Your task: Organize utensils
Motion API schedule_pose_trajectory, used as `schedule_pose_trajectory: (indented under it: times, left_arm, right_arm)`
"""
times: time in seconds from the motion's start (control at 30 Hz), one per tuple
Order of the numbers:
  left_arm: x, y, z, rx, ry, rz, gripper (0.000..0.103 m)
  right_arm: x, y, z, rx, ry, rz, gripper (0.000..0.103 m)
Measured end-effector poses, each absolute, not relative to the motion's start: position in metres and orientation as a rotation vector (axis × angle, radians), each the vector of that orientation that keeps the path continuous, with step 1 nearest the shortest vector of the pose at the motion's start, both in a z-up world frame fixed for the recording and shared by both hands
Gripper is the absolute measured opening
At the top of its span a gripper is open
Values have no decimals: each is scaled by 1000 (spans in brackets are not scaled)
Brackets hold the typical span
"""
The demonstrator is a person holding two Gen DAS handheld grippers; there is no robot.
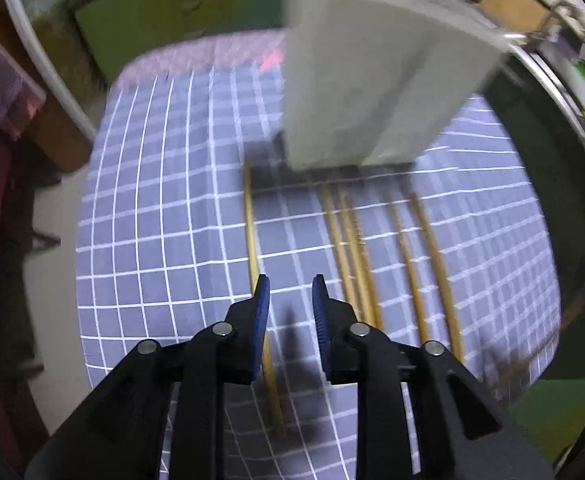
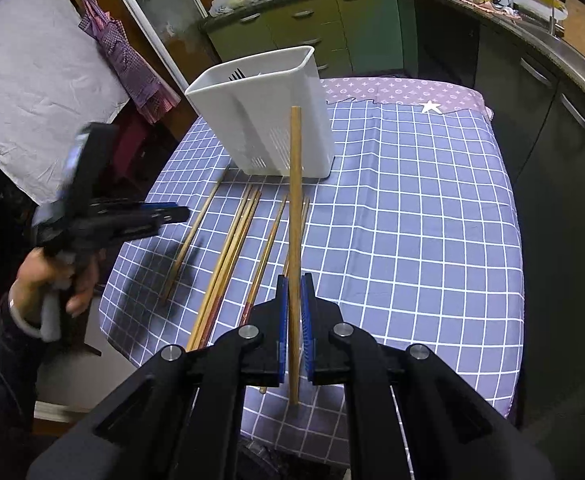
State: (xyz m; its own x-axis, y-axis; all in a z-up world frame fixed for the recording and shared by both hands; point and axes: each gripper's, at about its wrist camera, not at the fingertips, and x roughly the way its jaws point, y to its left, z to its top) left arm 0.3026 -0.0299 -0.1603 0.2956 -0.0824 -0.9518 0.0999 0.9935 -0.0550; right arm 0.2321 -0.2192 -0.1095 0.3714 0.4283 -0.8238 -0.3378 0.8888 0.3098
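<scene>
Blue pads on the right gripper [image 2: 294, 292] are squeezing one chopstick [image 2: 294, 216] between them. It is lifted off the table and pointing up and away, so its far tip is showing in front of the white holder [image 2: 268, 120]. The jaws are nearly closed, with only the stick between them.

More chopsticks [image 2: 228, 256] are lying loose on the checked cloth [image 2: 412, 220], spread out just in front of the holder. The holder is standing upright near the far end of the table. Something dark is poking up inside it, but it is too small to tell what.

The left gripper [image 1: 290, 292] is hanging low over the cloth. Its jaws are partly open and holding nothing. One chopstick [image 1: 251, 224] is lying just beside its left pad. The left view is blurry, so that hand is probably moving.

So the step looks like carrying one stick to the holder. Next, the right hand needs to lift the stick higher than the rim, turn it so one end is pointing down, and let go inside. The left gripper looks ready to close on a stick.
</scene>
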Motion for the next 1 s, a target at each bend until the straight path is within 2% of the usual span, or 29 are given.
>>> schedule_pose_trajectory:
  times: [0.3, 0.63, 0.67, 0.73, 0.87, 1.0]
  left_arm:
    - [332, -22, -194, 23, 1367, -67, 21]
    - [347, -20, -206, 35, 1400, -55, 21]
    - [348, -20, -206, 36, 1402, -53, 20]
    - [349, -19, -206, 47, 1402, -60, 7]
    - [346, -13, -204, 42, 1383, -72, 7]
    - [332, -9, -180, 11, 1292, -98, 6]
  right_arm:
    - [236, -230, -114, 113, 1093, 487, 7]
    - [237, -225, -114, 106, 1094, 495, 7]
    - [237, -225, -114, 107, 1095, 495, 7]
    - [237, -225, -114, 107, 1095, 495, 7]
    - [236, -224, -114, 103, 1094, 496, 7]
    - [235, -225, -113, 104, 1090, 500, 7]
